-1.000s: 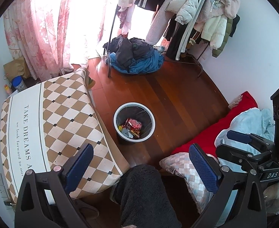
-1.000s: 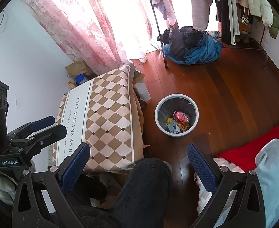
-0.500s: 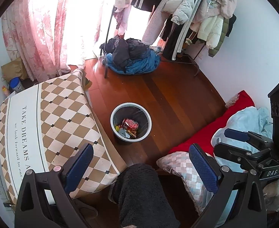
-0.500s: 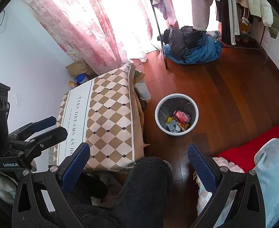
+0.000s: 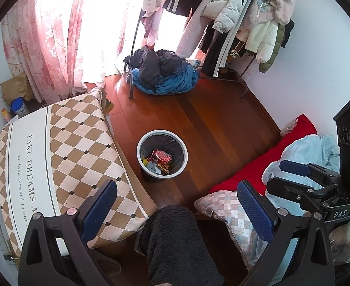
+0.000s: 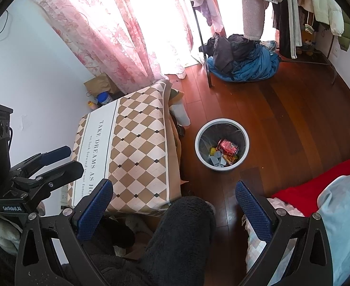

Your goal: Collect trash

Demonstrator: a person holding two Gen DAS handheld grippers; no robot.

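Observation:
A round white-rimmed trash bin (image 5: pixel 162 133) (image 6: pixel 221 121) stands on the wooden floor, lined with a dark bag. Inside lie a red wrapper (image 5: pixel 161 155) (image 6: pixel 227 146) and several small yellow and blue scraps. My left gripper (image 5: pixel 176 202) is open and empty, held high above the floor, with the bin ahead of it. My right gripper (image 6: pixel 173 201) is likewise open and empty, the bin just right of its centre line. Each gripper shows at the edge of the other's view: the right gripper (image 5: pixel 301 178) and the left gripper (image 6: pixel 53 164).
A low table with a brown diamond-pattern cloth (image 5: pixel 56 157) (image 6: pixel 127 147) stands left of the bin. A person's dark fleece leg (image 5: pixel 175 243) fills the lower middle. A red and blue bed (image 5: pixel 294 147), a clothes pile (image 5: pixel 163 76), a coat rack (image 5: pixel 234 19) and pink curtains (image 5: pixel 51 31) ring the floor.
Both views have shifted slightly; the left gripper drifted so the bin sits a little further left and lower. Both grippers stay open and empty.

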